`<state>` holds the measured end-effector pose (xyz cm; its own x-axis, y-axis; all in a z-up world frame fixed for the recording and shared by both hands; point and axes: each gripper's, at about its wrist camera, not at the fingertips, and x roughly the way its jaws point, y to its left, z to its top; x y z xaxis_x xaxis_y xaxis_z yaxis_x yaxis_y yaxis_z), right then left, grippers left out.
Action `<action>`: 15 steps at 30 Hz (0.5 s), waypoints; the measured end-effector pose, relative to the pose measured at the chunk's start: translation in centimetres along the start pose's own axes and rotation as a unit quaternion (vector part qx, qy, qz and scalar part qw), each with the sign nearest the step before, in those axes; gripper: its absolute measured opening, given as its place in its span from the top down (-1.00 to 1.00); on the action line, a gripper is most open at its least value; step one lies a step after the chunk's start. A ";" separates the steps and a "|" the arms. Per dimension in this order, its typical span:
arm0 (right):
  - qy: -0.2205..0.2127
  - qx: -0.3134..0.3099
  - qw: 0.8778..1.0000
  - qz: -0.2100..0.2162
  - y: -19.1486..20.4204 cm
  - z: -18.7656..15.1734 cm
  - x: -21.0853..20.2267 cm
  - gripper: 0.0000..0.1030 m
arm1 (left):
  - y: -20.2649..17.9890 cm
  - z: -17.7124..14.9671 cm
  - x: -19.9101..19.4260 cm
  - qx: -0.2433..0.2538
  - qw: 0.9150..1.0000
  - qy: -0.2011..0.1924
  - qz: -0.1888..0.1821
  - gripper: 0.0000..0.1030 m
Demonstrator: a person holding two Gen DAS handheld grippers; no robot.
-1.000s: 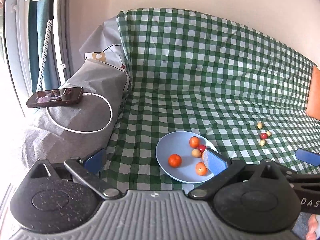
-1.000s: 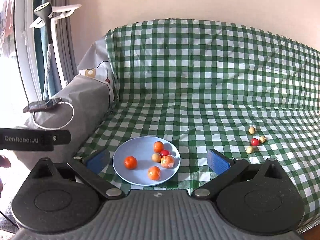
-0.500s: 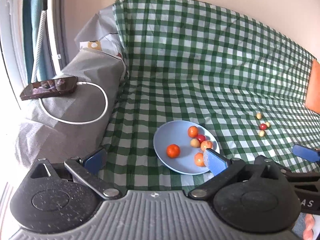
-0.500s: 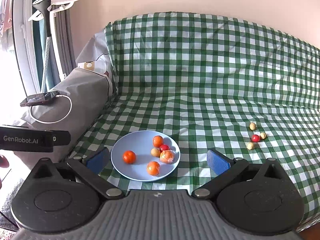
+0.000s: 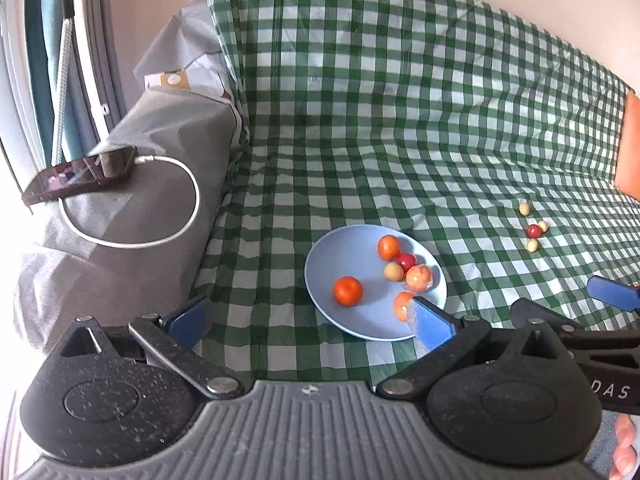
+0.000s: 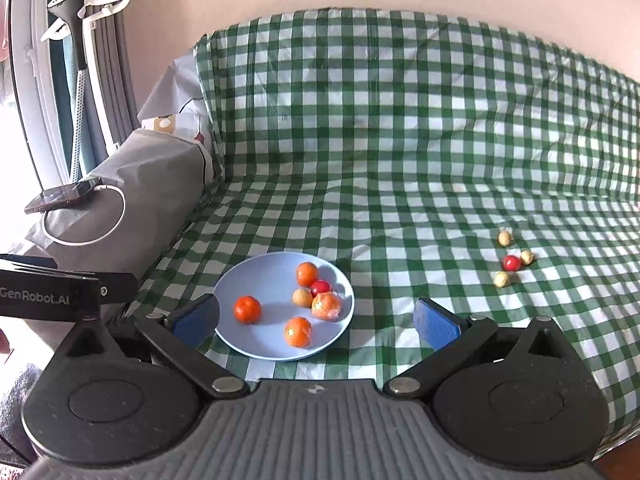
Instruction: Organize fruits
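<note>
A light blue plate [image 5: 320, 268] [image 6: 256, 276] lies on the green checked sofa cover, holding several orange fruits, one red and one tan. A loose cluster of three tan fruits and one red fruit [image 5: 533, 231] [image 6: 511, 263] lies on the cover to the right. My left gripper [image 5: 310, 320] is open and empty, held back from the plate's near edge. My right gripper [image 6: 316, 316] is open and empty, also near the plate's front edge. The right gripper's blue pad [image 5: 612, 298] shows at the right of the left wrist view.
A grey covered armrest [image 5: 132, 184] at the left carries a phone [image 5: 80, 174] with a white charging cable [image 5: 168, 236]. An orange cushion [image 5: 630, 144] sits at far right. A garment steamer [image 6: 76, 40] stands by the window. The sofa back rises behind.
Both grippers stayed open and empty and drifted slightly; the plate sits a little higher in both views. No fruit has moved.
</note>
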<state>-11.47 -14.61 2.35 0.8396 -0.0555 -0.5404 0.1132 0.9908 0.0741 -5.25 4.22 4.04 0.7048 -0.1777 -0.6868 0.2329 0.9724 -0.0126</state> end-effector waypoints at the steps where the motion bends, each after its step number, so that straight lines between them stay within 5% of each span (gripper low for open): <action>1: 0.001 0.002 1.000 -0.001 -0.1 -0.1 0.3 -0.99 | 0.0 0.1 0.3 -0.002 1.000 0.004 -0.001 -1.00; 15: 0.001 0.038 0.998 -0.045 -4.9 -0.3 2.9 -0.99 | -4.0 2.2 4.3 0.005 0.999 0.030 -0.032 -1.00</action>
<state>-9.73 -19.59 0.17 0.8229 -0.1430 -0.5500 0.2280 0.9696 0.0891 -1.64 -0.79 2.76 0.6467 -0.2302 -0.7272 0.2833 0.9577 -0.0513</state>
